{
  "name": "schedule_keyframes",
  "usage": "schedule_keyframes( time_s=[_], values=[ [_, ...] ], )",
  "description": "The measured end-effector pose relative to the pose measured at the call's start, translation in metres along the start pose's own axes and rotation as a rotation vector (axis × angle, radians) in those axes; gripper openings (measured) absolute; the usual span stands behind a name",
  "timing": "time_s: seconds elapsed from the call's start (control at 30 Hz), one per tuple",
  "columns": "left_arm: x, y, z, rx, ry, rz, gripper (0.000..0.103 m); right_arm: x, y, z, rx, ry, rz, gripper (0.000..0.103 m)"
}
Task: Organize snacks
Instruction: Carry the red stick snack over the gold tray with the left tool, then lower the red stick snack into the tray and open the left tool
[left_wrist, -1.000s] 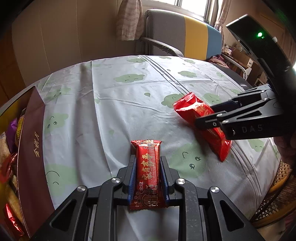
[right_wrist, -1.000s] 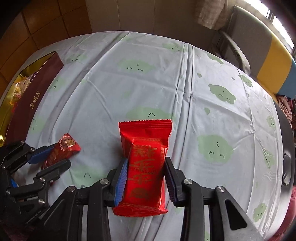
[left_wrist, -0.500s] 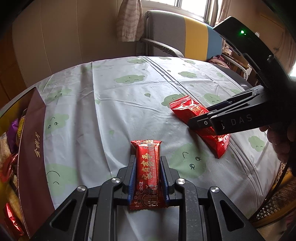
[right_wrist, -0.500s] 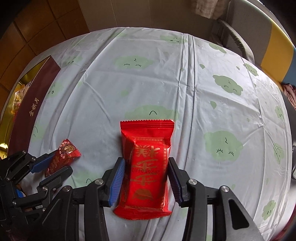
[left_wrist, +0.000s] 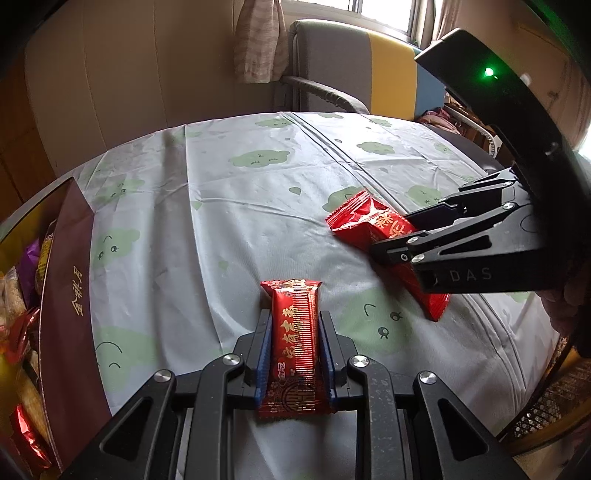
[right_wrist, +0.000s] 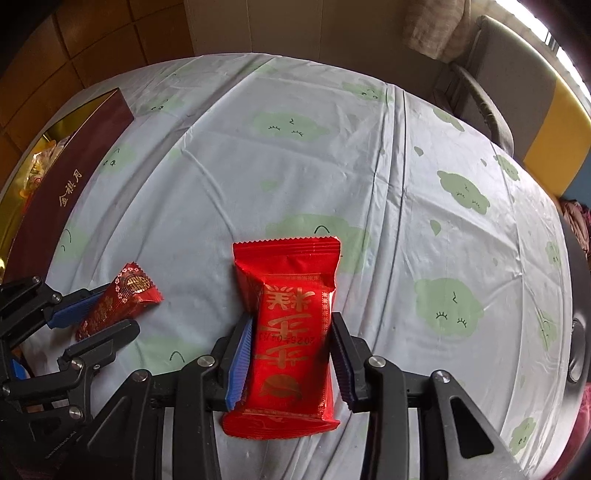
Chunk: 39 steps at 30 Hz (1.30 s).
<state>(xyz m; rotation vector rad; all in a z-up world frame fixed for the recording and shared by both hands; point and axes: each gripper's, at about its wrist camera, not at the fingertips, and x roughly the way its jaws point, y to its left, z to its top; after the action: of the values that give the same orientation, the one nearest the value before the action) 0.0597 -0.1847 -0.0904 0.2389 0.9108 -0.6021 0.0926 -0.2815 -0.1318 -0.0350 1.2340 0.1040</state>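
Note:
My left gripper (left_wrist: 294, 325) is shut on a narrow dark-red snack bar (left_wrist: 294, 343) with gold print, held just above the tablecloth. It also shows in the right wrist view (right_wrist: 92, 314) at the lower left, with the bar (right_wrist: 118, 299) between its fingers. My right gripper (right_wrist: 291, 332) is shut on a wider bright-red snack packet (right_wrist: 291, 332) with gold characters. In the left wrist view that gripper (left_wrist: 399, 236) comes in from the right, and its packet (left_wrist: 373, 225) lies low over the cloth.
A maroon gift box (left_wrist: 70, 295) with gold lettering stands open at the table's left edge, with several wrapped snacks (left_wrist: 18, 295) inside; it also shows in the right wrist view (right_wrist: 70, 184). The round table has a pale cloth (right_wrist: 295, 166) with green clouds. An armchair (left_wrist: 351, 74) stands behind.
The right gripper with its red packet has shifted slightly over the cloth and sits a little farther back. The left gripper still holds its bar in the same place.

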Motion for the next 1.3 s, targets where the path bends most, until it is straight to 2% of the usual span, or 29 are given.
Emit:
schedule_keyframes(
  time_s=[0.2,0.47,0.7,0.87,1.03,1.17,1.3],
  values=[
    [-0.006,0.003,0.003,-0.019,0.021,-0.017,0.022,-0.001,0.004,-0.005,-0.041,-0.023,-0.026,0.042],
    [-0.04,0.014,0.007,-0.062,-0.023,-0.022,0.022,-0.004,0.022,-0.011,-0.096,-0.039,-0.083,0.041],
    [-0.078,0.048,0.012,-0.146,-0.088,-0.002,0.022,-0.008,0.02,-0.012,-0.083,-0.033,-0.071,0.041],
    [-0.112,0.086,0.01,-0.217,-0.145,0.042,0.022,-0.007,0.018,-0.01,-0.095,-0.036,-0.078,0.041],
    [-0.156,0.15,-0.008,-0.336,-0.202,0.154,0.022,-0.007,0.019,-0.011,-0.113,-0.043,-0.089,0.041],
    [-0.18,0.209,-0.038,-0.498,-0.2,0.229,0.022,-0.008,0.022,-0.013,-0.128,-0.048,-0.097,0.041],
    [-0.185,0.253,-0.069,-0.644,-0.163,0.267,0.022,-0.009,0.024,-0.014,-0.129,-0.05,-0.1,0.041]
  ],
)
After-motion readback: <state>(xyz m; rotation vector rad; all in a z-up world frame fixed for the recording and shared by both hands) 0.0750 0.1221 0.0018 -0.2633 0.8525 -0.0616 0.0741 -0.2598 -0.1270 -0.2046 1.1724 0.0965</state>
